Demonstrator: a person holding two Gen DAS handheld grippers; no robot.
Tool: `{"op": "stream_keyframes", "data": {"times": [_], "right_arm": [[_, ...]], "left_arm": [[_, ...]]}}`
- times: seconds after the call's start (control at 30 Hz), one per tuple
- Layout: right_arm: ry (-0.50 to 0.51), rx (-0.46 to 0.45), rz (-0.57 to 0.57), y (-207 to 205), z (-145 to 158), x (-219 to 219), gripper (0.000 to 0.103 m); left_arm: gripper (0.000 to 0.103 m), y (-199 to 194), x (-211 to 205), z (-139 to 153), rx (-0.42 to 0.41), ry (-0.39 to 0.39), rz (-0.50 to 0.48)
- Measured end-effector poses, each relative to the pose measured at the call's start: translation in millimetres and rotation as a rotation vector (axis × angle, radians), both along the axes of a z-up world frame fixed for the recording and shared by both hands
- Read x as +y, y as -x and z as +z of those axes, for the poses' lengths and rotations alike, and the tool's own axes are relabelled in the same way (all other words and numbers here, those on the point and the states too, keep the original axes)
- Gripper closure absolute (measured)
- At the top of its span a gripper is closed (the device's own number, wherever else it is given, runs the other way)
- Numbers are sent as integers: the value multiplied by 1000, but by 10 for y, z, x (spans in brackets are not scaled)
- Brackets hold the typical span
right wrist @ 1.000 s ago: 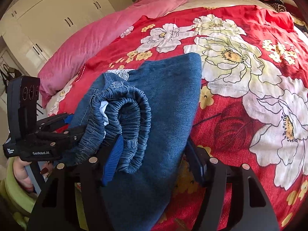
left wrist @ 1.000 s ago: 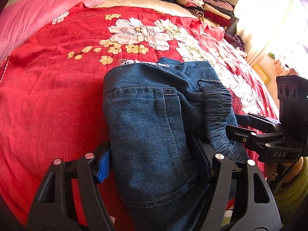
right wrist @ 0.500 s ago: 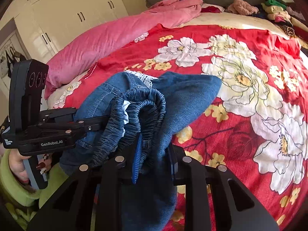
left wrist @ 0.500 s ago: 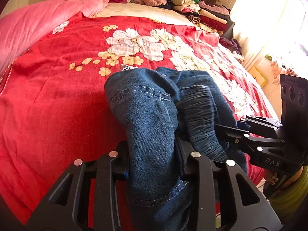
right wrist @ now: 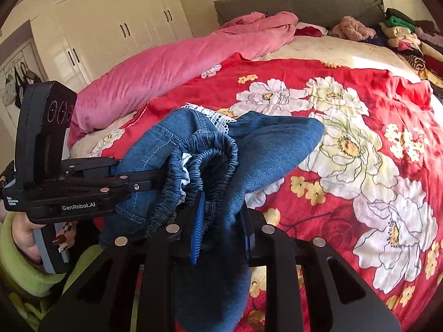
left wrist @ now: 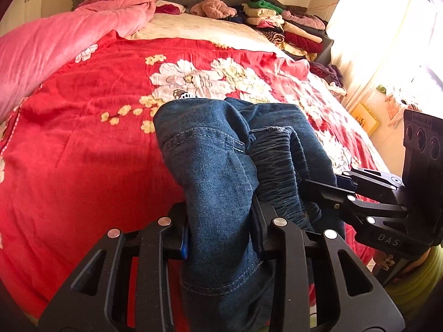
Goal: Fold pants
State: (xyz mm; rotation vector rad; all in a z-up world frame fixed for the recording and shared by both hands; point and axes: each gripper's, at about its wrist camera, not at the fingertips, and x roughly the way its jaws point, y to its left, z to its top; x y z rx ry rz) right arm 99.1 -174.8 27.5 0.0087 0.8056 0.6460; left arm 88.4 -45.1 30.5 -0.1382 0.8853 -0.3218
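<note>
The folded blue denim pants (left wrist: 216, 166) are lifted off the red floral bedspread (left wrist: 83, 152), held from both sides. My left gripper (left wrist: 220, 229) is shut on the pocket side of the bundle. My right gripper (right wrist: 221, 224) is shut on the side with the gathered elastic waistband (right wrist: 210, 152). In the right wrist view the pants (right wrist: 265, 149) stick out past the fingers, with white lace trim (right wrist: 210, 113) at the far edge. Each gripper shows in the other's view, the right one (left wrist: 326, 193) and the left one (right wrist: 144, 179), both pinching the bundle.
A pink quilt (left wrist: 55, 49) lies along the bed's left side. Stacked folded clothes (left wrist: 279, 25) sit at the far right by the grey headboard (right wrist: 299, 2). White wardrobes (right wrist: 110, 36) stand beyond the bed. A bright window is at right.
Both grippers closed from open onto the pants, then lifted the bundle up off the bedspread; the views have risen and tilted back.
</note>
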Motion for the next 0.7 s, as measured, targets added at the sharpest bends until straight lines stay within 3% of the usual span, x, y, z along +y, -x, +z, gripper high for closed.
{"op": "stream_keyframes", "data": {"times": [0.7], "right_arm": [[5, -56, -16, -549, 171, 32, 82]], "left_arm": [[78, -486, -14, 162, -29, -33, 33]]}}
